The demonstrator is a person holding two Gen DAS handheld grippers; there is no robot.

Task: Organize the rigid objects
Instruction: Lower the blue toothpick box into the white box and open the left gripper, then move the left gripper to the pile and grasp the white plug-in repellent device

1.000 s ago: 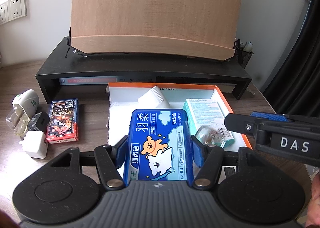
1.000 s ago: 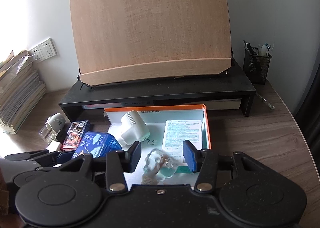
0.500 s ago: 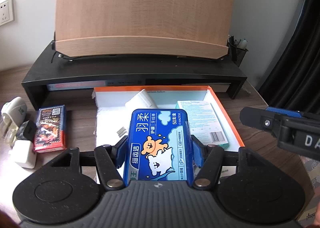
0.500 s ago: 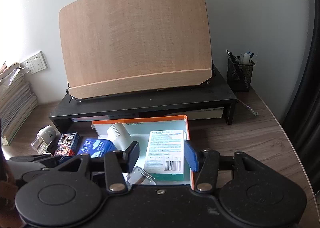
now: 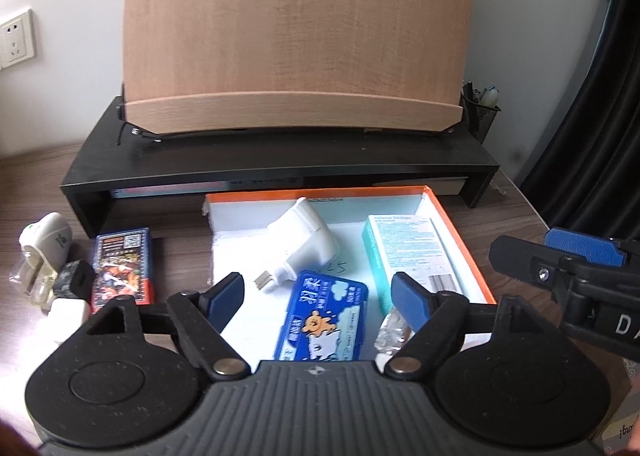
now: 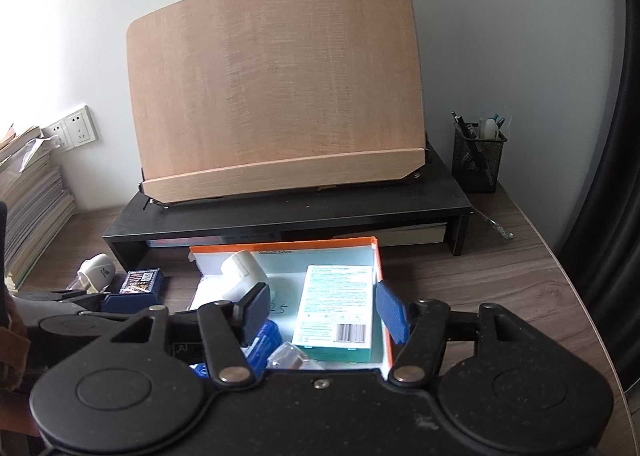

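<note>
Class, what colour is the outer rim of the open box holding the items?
Orange: the box rim is orange outside and white inside, clearest in the left wrist view.

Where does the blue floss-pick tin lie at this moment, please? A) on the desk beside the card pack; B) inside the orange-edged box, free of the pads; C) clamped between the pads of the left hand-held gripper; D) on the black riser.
B: the blue tin lies in the orange-edged box, beside the white plug adapter, and the left hand-held gripper has just been opening, pads clear of it.

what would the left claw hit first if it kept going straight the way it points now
Most likely the blue tin, lying in the orange box directly between the open left claw fingers. Depth is unclear; clearing the tin, it would meet the white plug behind.
</note>
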